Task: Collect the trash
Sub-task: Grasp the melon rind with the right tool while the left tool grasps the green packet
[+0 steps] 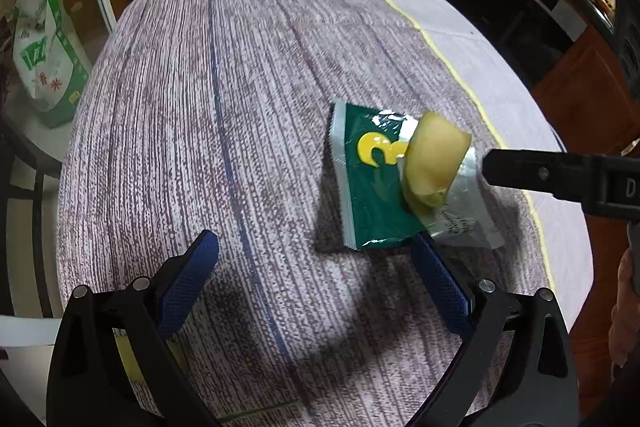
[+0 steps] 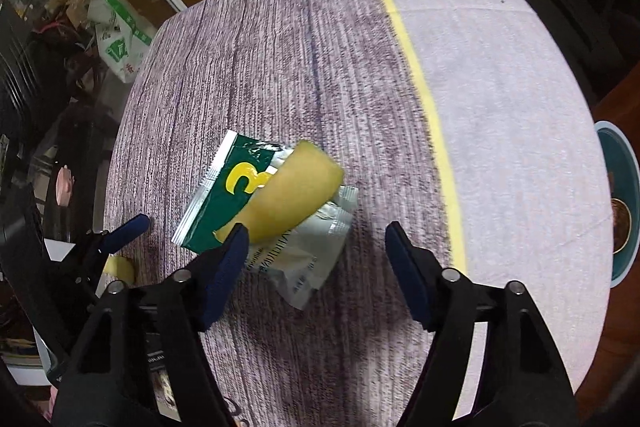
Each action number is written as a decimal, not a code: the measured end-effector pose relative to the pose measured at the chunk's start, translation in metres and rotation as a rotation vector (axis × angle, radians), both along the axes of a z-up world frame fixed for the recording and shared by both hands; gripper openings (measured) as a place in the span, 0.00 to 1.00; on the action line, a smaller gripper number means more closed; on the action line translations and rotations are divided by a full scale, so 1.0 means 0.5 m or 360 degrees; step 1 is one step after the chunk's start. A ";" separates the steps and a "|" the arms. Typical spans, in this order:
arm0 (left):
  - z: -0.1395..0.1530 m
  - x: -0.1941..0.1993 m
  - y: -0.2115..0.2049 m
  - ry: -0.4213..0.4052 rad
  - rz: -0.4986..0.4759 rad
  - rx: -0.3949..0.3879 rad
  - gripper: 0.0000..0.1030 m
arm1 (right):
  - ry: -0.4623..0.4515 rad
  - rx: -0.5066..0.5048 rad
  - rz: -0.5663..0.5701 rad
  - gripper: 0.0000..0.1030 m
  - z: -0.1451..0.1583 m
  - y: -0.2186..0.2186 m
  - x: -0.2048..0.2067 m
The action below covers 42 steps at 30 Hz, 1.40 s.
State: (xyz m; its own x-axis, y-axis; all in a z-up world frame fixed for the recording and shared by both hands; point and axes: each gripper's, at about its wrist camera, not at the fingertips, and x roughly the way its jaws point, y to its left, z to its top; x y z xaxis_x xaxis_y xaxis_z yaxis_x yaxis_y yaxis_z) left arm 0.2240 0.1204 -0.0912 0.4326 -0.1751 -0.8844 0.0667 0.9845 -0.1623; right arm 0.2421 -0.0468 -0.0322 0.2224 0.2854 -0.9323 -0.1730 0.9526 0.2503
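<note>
Two pieces of trash lie together on the tabletop (image 2: 500, 107): a green wrapper (image 2: 212, 203) with a yellow peel (image 2: 296, 187) on top. Both my right tongs (image 2: 316, 247) and left tongs (image 1: 316, 251) stand released, empty, hovering beside them. Next I judge the right tongs must straddle the peel and clench.
</note>
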 end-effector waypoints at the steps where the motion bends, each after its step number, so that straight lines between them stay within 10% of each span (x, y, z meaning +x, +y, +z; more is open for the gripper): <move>1: -0.002 -0.001 0.001 0.0004 -0.0006 -0.0008 0.94 | 0.0011 0.0005 0.0012 0.59 -0.005 0.012 0.003; 21: 0.000 -0.018 0.014 -0.0030 -0.0106 -0.0092 0.94 | -0.0061 -0.0240 0.0014 0.65 -0.068 0.118 0.011; 24: -0.001 -0.016 0.012 -0.0034 -0.0102 -0.0087 0.94 | -0.0151 -0.0289 0.0050 0.44 -0.066 0.119 0.004; 42: 0.002 0.027 -0.086 0.0026 -0.0250 -0.0305 0.90 | 0.0015 -0.0002 -0.0048 0.36 -0.067 -0.075 0.012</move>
State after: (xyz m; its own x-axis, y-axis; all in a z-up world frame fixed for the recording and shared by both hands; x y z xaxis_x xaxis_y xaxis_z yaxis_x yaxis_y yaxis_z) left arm 0.2375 0.0772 -0.0903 0.3730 -0.4045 -0.8350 0.2124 0.9133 -0.3476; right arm 0.2479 -0.0842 -0.0658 0.2220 0.2777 -0.9347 -0.1417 0.9576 0.2509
